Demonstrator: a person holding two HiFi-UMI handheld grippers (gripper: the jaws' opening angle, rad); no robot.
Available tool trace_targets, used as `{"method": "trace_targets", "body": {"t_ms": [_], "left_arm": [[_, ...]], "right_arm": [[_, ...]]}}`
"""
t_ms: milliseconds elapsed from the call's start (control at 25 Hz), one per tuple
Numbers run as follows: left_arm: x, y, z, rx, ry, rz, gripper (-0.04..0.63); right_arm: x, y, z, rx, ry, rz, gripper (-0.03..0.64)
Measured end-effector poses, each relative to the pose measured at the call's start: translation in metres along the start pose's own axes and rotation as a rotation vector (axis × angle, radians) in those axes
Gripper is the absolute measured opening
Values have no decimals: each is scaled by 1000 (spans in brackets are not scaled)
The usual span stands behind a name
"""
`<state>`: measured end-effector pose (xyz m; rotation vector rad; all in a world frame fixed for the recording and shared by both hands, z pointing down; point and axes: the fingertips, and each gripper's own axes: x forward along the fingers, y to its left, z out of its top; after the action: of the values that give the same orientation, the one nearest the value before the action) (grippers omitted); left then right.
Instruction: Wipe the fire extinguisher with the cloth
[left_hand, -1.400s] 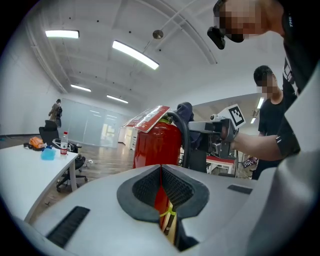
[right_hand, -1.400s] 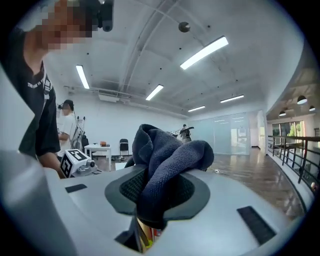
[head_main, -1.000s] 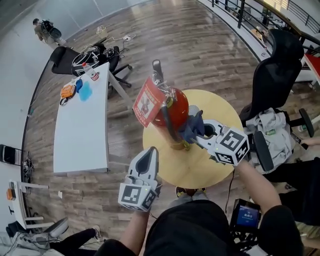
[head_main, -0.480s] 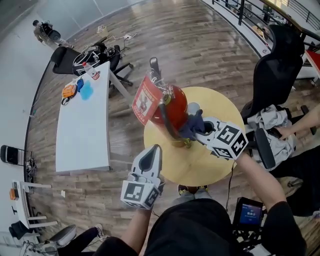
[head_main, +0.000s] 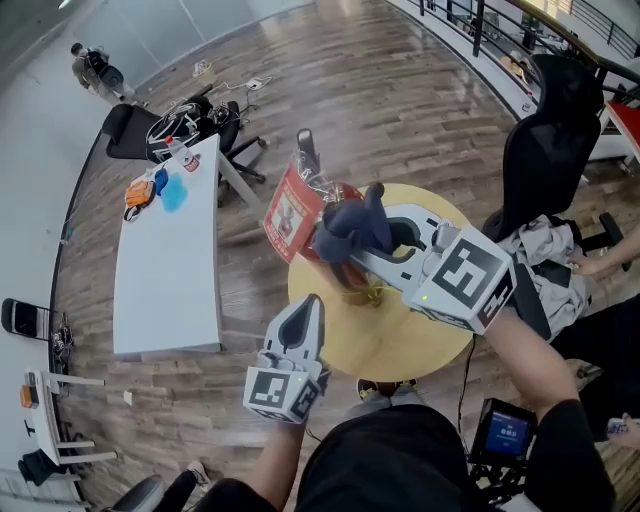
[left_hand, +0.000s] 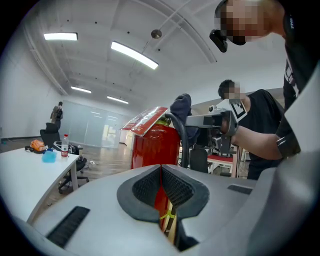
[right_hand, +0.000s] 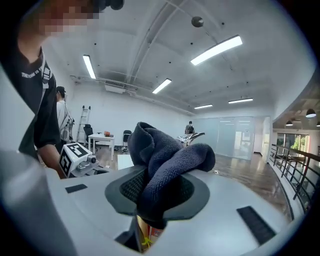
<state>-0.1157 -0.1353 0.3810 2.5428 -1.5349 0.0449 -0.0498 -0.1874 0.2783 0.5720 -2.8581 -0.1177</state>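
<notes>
A red fire extinguisher (left_hand: 155, 145) with a red tag (head_main: 290, 213) stands upright on a round yellow table (head_main: 400, 340). My right gripper (head_main: 356, 243) is shut on a dark blue cloth (head_main: 352, 228) and holds it up against the extinguisher's top, hiding most of the body in the head view. In the right gripper view the bunched cloth (right_hand: 160, 160) bulges out of the jaws of that gripper (right_hand: 150, 200). My left gripper (head_main: 298, 312) hovers at the table's near edge, shut and empty, pointing at the extinguisher. In its own view, the left gripper (left_hand: 161, 185) frames the red body.
A long white table (head_main: 165, 260) with small items stands to the left. A black office chair (head_main: 550, 140) and a chair with a grey garment (head_main: 545, 265) are on the right. A railing (head_main: 500, 30) runs along the far right. A person (head_main: 95, 65) stands far off.
My right gripper rose with the cloth from the extinguisher's side up to its top. The left gripper stayed where it was.
</notes>
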Motion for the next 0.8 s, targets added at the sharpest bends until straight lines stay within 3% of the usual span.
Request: {"method": "trace_targets", "body": {"t_ms": [200, 320, 480, 640, 800], "left_arm": [[-1, 2, -1, -8, 2, 5, 25], [-2, 3, 0, -8, -1, 11, 25], [-1, 3, -3, -5, 4, 8, 25], [2, 1, -4, -8, 6, -1, 25], [2, -4, -6, -16, 13, -9, 25]], "right_arm": [[-7, 13, -30, 44, -19, 35, 91], [3, 18, -88, 41, 121, 22, 92], [18, 18, -162, 206, 211, 49, 92], [25, 11, -230, 277, 360, 24, 92], [26, 14, -243, 278, 401, 12, 92]]}}
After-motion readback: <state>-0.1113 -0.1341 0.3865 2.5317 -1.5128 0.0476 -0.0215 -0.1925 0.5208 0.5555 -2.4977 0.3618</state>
